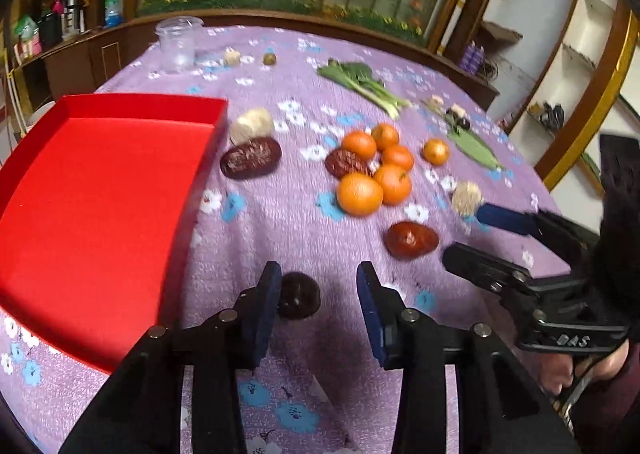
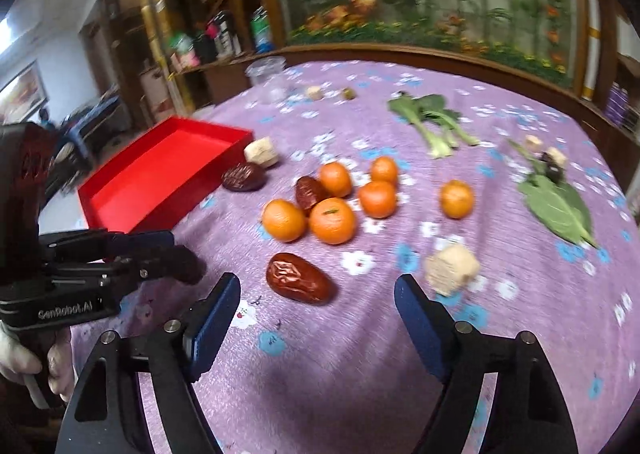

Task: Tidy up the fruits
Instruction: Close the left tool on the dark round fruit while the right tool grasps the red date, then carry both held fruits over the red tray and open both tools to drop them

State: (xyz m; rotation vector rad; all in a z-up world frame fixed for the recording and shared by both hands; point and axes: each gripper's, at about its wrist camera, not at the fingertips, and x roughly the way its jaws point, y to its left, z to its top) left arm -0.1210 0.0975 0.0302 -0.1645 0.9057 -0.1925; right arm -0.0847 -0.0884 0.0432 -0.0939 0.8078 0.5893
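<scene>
Dark date (image 1: 299, 295) beside left claw (image 1: 318, 296), left-wrist view only

Red tray (image 1: 120, 190), orange mandarins (image 1: 359, 193), purple cloth (image 1: 288, 222) patterned with flowers.

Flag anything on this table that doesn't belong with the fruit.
Leafy greens and a loose green leaf lie on the cloth beyond the oranges. They're vegetables, not fruit. The red tray holds nothing.

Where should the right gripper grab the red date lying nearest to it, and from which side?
Grip the red date across its narrow middle, from above. It lies flat and oblong on the cloth, with clear space on both long sides, so the right gripper would likely need rolling to straddle it.
</scene>
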